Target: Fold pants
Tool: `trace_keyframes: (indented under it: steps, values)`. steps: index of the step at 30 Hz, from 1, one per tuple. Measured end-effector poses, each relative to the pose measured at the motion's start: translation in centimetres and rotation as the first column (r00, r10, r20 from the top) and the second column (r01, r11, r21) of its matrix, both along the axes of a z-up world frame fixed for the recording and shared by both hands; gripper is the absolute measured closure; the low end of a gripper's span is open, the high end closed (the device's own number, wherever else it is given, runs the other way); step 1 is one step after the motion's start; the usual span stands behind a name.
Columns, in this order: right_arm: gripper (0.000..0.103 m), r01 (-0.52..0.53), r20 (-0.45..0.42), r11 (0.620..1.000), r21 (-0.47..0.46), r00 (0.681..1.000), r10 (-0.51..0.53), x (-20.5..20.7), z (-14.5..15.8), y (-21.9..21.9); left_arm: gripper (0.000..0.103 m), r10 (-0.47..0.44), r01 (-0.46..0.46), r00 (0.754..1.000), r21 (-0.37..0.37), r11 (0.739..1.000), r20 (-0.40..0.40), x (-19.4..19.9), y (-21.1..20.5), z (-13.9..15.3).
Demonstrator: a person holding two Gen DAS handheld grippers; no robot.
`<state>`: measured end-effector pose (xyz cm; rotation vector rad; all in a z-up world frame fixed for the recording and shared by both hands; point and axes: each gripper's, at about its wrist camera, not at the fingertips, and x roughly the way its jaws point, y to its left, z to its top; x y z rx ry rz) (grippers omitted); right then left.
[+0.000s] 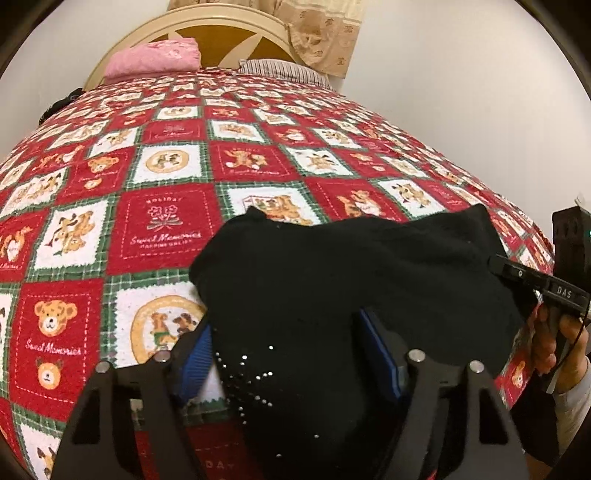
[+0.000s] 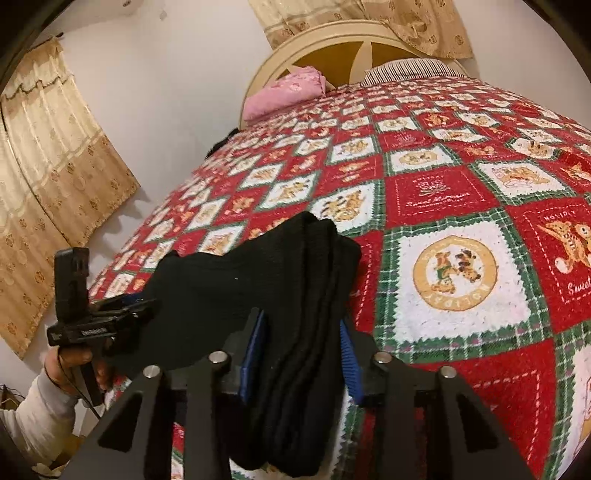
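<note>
A pink folded cloth (image 1: 153, 59) is lying at the far end of the bed, against the cream headboard (image 1: 207, 26), with a striped pillow (image 1: 280, 70) just beside it. Beige patterned curtains (image 2: 55, 147) are hanging on the white wall to one side of the bed and another is draping over the headboard's top. Nothing is lying on the bedspread between the tongs and those far things.

The bed is wearing a red, green and white patchwork bedspread (image 1: 166, 221) printed with teddy bears and the words "Sweet Memories".

The black pants (image 1: 351, 266) are sitting near the close edge of the bed as a bunched, several-layered bundle, with a scatter of small shiny studs showing on the near part. In the right wrist view the pants (image 2: 306, 295) are running as a thick folded band from the tongs away toward the headboard, with a flatter part spreading sideways toward the other hand.

The left tongs (image 1: 284, 354) are standing fairly wide, their blue pads flanking the studded part of the bundle; whether the pads are pressing on it I cannot tell. The right tongs (image 2: 303, 347) are narrower, their blue pads closing on the folded band from both sides. A hand in a pale sleeve (image 2: 70, 365) is gripping the other tool's handle.
</note>
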<state>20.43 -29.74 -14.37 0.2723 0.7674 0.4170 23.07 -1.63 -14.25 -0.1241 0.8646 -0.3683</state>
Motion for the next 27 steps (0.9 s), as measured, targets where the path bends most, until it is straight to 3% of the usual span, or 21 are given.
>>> trace_keyframes:
  steps: [3, 9, 11, 13, 18, 23, 27]
  values:
    - [0.067, 0.005, -0.01, 1.0, 0.021, 1.0, -0.005, -0.1, -0.2, -0.1, 0.036, -0.016, 0.016, 1.0, -0.025, 1.0, -0.002, 0.1, 0.2, 0.0]
    - [0.073, 0.003, -0.004, 1.0, 0.016, 1.0, -0.003, -0.4, 0.6, 0.3, 0.062, -0.041, 0.042, 0.999, -0.054, 0.998, 0.017, -0.2, 0.2, 0.3]
    - [0.074, 0.005, -0.008, 1.0, 0.012, 1.0, -0.005, -0.4, 0.7, 0.4, 0.075, -0.048, 0.049, 0.999, -0.07, 0.996, 0.024, -0.3, 0.3, 0.5]
    - [0.076, 0.003, -0.012, 1.0, 0.006, 1.0, -0.003, -0.4, 1.2, 0.5, 0.08, -0.048, 0.05, 0.998, -0.077, 0.996, 0.035, -0.5, 0.5, 0.9]
    - [0.077, -0.031, 0.012, 0.998, -0.046, 0.999, 0.032, -0.7, 3.4, 1.9, 0.085, -0.05, 0.056, 0.998, -0.117, 0.992, 0.048, -0.8, 1.3, 1.4]
    - [0.077, -0.068, 0.026, 0.994, -0.081, 0.997, 0.07, -0.3, 5.4, 3.6, 0.091, -0.028, 0.039, 0.998, -0.209, 0.977, 0.058, -1.3, 3.2, 2.4]
    - [0.077, -0.132, 0.038, 0.986, -0.097, 0.99, 0.136, 1.4, 6.9, 6.2, 0.091, 0.015, 0.004, 0.995, -0.189, 0.982, 0.101, -2.2, 5.5, 4.1]
